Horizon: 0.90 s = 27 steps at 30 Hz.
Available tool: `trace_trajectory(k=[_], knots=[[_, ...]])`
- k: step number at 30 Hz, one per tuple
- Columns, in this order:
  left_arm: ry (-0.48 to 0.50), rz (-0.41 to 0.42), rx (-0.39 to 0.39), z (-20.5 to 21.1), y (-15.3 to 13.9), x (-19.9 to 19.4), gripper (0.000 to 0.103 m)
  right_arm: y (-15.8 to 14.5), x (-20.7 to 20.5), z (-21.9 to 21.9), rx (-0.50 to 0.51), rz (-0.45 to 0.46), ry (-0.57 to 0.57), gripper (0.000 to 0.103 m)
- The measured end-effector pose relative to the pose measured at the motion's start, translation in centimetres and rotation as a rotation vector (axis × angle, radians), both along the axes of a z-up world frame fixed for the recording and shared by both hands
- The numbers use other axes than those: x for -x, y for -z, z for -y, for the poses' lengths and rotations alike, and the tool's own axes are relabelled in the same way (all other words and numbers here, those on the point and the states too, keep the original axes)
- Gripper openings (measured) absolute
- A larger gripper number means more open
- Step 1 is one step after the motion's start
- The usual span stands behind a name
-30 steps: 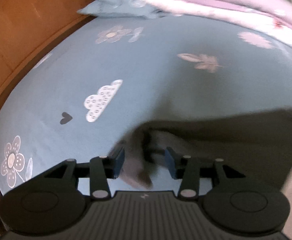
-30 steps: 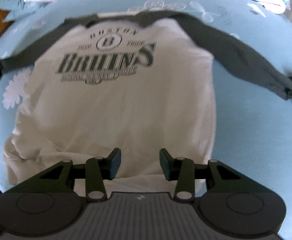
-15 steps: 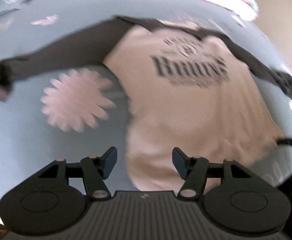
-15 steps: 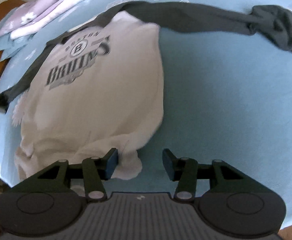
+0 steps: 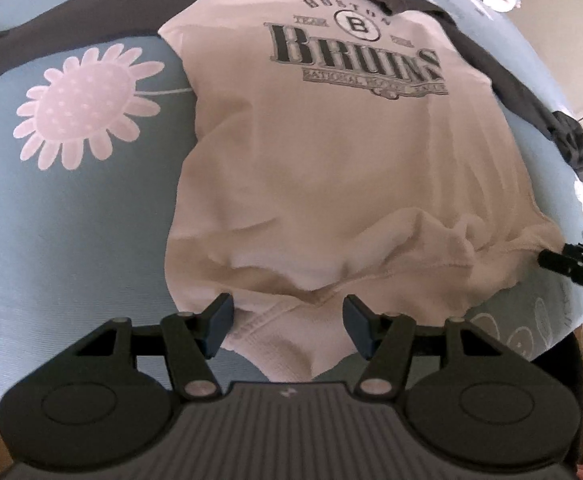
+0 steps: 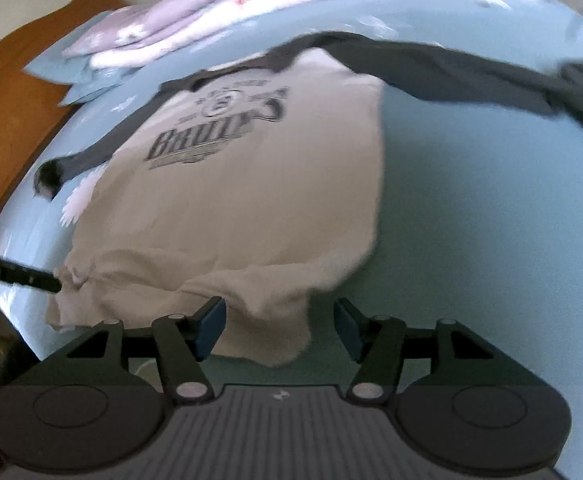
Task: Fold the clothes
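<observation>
1. So, the shirt [image 5: 343,168] is laid flat, print side up, on a bed covered by a pale blue sheet [image 5: 71,232]; the cream body is seen whole, but the dark left sleeve [image 5: 71,20] is cut off at the edge of the left wrist view.
2. The chest print [image 5: 355,56] can be read as "Boston Bruins" from the left wrist view; in the right wrist view it is blurred and only partly made out.
3. The hem [image 5: 331,276] is bunched into soft, thick folds, and a ribbed band is seen at its lowest corner.
4. The left gripper [image 5: 287,328] is held over that hem with its fingers apart, the jaws having just been opening; cloth is seen between them, not pinched.
5. The right gripper [image 6: 279,328] is likewise spread, its jaws having just been opening, with the hem's right corner seen between the fingers [image 6: 211,326] and untouched by the pads.
6. Each gripper's tip is also caught at the other view's edge, mostly cut off.
7. A pink dotted flower print [image 5: 79,108] is seen on the sheet beside the shirt.
8. Pinkish floral bedding [image 6: 251,12] is piled at the far end, badly blurred, next to an orange-brown headboard [image 6: 15,92].
</observation>
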State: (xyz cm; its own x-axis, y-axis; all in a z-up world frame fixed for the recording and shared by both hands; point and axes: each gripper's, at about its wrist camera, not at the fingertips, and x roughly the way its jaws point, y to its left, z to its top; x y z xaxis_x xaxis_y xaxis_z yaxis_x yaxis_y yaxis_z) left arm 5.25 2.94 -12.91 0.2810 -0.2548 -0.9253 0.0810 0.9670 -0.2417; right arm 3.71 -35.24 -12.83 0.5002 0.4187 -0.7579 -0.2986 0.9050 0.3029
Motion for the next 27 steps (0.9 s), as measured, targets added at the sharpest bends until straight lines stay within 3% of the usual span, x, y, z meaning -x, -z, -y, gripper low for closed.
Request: trace_trajectory(k=[2, 4, 5, 13, 17, 20, 23, 27], knots=[[0.000, -0.009, -0.005, 0.0, 0.3, -0.2, 0.061, 0.4, -0.1, -0.8, 0.000, -0.001, -0.054, 0.058], [-0.003, -0.016, -0.009, -0.2, 0.6, -0.3, 0.061, 0.3, 0.2, -0.9, 0.004, -0.019, -0.077, 0.022], [-0.004, -0.019, -0.009, -0.3, 0.7, -0.4, 0.061, 0.1, 0.3, -0.7, -0.007, -0.042, -0.074, 0.017], [0.024, -0.003, -0.007, -0.1, -0.5, -0.2, 0.062, -5.6, 1.9, 2.3, -0.129, -0.138, -0.001, 0.014], [0.051, 0.011, 0.001, 0.5, -1.3, 0.4, 0.063, -7.8, 1.6, 3.4, -0.125, -0.182, 0.021, 0.014], [0.059, 0.024, 0.012, 0.9, -1.7, 0.8, 0.063, -6.7, 1.2, 4.3, -0.063, -0.247, 0.046, 0.014], [0.048, 0.019, 0.004, 0.7, -1.6, 0.8, 0.063, -3.6, 0.7, 4.7, -0.003, -0.319, 0.087, 0.014], [0.020, -0.003, -0.002, 0.4, -1.4, 0.9, 0.063, -0.1, 0.5, 4.3, 0.085, -0.394, 0.126, 0.023]])
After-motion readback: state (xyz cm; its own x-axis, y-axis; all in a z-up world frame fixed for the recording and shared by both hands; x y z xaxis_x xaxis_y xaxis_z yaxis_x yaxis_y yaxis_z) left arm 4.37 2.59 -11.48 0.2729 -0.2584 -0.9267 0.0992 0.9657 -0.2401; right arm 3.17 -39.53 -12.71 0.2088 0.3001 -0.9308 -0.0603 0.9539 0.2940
